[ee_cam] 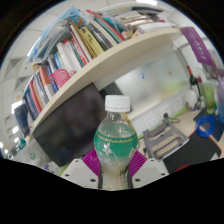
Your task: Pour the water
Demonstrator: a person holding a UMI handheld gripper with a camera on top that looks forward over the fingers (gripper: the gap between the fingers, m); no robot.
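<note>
A clear plastic water bottle (116,140) with a white cap and a green label stands upright between my fingers. My gripper (117,166) is shut on the bottle: both magenta pads (93,161) press against its lower body, one on each side. The bottle is lifted, with no surface visible beneath it. Its bottom is hidden behind the fingers. No cup or other vessel is in view.
Behind the bottle a dark monitor (70,125) stands on a desk. Above it runs a wooden shelf (100,65) packed with books. To the right lie a cluttered desk (180,130) with grey items and a blue object (207,125).
</note>
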